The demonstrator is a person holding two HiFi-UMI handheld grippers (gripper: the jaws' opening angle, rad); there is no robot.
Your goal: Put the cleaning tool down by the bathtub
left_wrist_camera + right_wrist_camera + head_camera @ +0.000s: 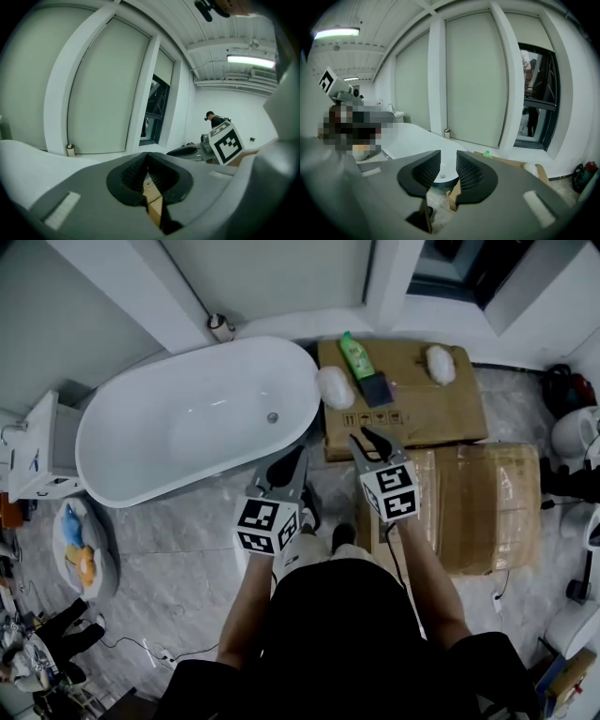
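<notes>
Bathtub [202, 423]: white, oval, freestanding, upright on the grey marbled floor, basin empty with a small drain showing near its right end. Cleaning tool [377, 389]: small, dark, flat block, type unclear, lying flat on the cardboard box [441, 413] just beside the tub's right end.

White bathtub [187, 427], green bottle [356, 354], brown cardboard [441, 409]

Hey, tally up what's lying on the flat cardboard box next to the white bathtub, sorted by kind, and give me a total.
white fluffy pads: 2
green plastic bottle: 1
dark flat-headed brush: 1
Total: 4
</notes>
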